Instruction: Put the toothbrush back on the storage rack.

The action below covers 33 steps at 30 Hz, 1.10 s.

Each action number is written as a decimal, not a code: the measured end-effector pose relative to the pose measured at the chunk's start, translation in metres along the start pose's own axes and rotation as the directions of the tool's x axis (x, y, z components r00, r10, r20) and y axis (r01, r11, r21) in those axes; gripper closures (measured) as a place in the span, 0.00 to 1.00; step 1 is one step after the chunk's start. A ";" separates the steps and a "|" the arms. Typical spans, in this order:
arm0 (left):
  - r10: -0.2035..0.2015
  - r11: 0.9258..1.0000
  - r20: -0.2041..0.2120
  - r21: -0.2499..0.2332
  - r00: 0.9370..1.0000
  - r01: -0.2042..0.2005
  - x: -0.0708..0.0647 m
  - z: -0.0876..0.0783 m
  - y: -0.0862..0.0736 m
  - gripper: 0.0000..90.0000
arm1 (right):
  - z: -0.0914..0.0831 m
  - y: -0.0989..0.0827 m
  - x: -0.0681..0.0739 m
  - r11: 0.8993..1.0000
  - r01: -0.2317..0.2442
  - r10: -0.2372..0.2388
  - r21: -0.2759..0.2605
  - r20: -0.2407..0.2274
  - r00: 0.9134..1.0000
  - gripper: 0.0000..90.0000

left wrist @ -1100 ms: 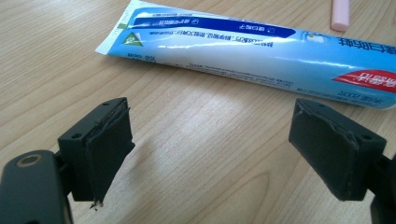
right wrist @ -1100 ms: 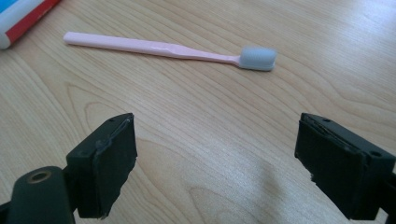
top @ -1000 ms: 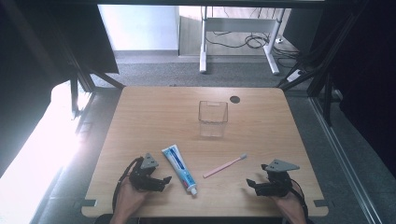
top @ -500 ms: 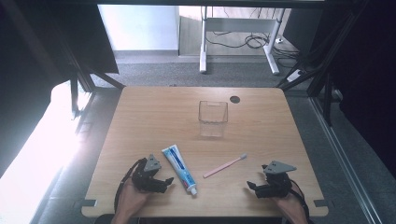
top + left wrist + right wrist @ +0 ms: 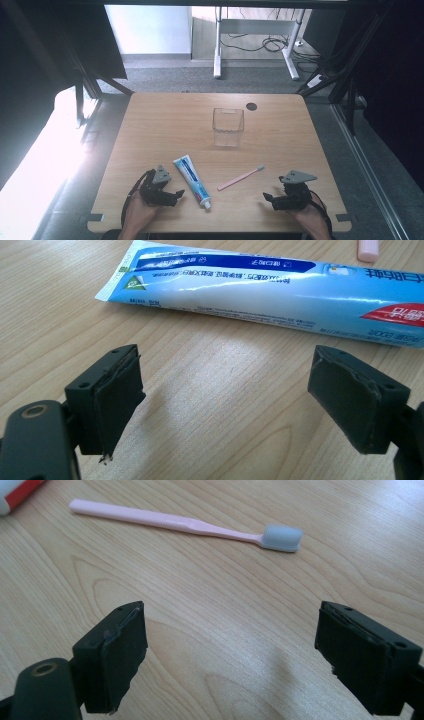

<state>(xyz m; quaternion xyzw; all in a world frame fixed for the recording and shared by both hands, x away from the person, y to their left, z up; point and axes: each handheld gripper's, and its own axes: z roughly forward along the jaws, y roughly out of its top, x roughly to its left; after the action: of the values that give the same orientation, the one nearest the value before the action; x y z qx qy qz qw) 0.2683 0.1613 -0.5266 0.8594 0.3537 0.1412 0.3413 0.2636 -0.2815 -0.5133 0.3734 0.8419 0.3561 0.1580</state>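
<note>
Resting near the front edge of the wooden surface (image 5: 165,125), the left tool (image 5: 176,194) has its jaws wide apart with nothing between them; the toothpaste tube (image 5: 192,181) lies just beside it, toward the middle. Its long axis runs diagonally, cap toward the person, flat crimped end away. The right tool (image 5: 269,198) has just eased its jaws a little closer, yet they stand well apart on bare wood. The pink toothbrush (image 5: 240,178) lies near it, between both tools, its bristled head pointing away toward the clear cup (image 5: 228,127).

Toothpaste tube (image 5: 280,292): print upside down, blurred, unreadable.
</note>
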 end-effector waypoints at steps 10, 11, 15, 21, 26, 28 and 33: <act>0.007 1.000 0.006 0.011 1.000 -0.007 0.001 0.000 0.000 0.16 | -0.001 0.005 0.002 1.000 0.016 -0.016 0.025 -0.008 1.000 0.49; 0.006 1.000 0.009 0.013 1.000 -0.006 0.001 0.000 -0.001 0.16 | -0.001 0.006 0.002 1.000 0.017 -0.016 0.026 -0.012 1.000 0.53; -0.009 1.000 0.025 0.012 1.000 0.009 0.002 -0.001 -0.001 0.17 | 0.000 0.008 0.001 0.999 0.008 -0.007 0.033 -0.054 0.999 0.66; -0.028 0.999 0.049 0.033 0.998 0.027 0.002 -0.001 0.001 0.21 | -0.001 0.014 0.006 0.998 0.040 -0.037 0.041 -0.075 0.996 0.87; -0.028 0.998 0.062 0.056 0.998 0.024 0.001 0.001 0.001 0.22 | 0.001 0.020 0.006 0.999 0.031 -0.027 0.031 -0.114 0.993 0.99; -0.037 0.998 0.072 0.053 0.997 0.034 0.001 0.000 0.001 0.21 | 0.003 0.022 0.006 0.999 0.028 -0.024 0.031 -0.122 0.992 1.00; -0.057 0.998 0.059 0.037 0.997 0.054 0.002 -0.001 0.001 0.19 | 0.009 0.030 0.010 0.999 0.041 -0.036 0.035 -0.132 0.991 1.00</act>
<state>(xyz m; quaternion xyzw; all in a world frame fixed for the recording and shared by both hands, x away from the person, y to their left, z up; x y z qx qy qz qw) 0.2697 0.1627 -0.5248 0.8590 0.3694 0.0994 0.3402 0.2769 -0.2555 -0.4977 0.3355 0.8642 0.3609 0.1019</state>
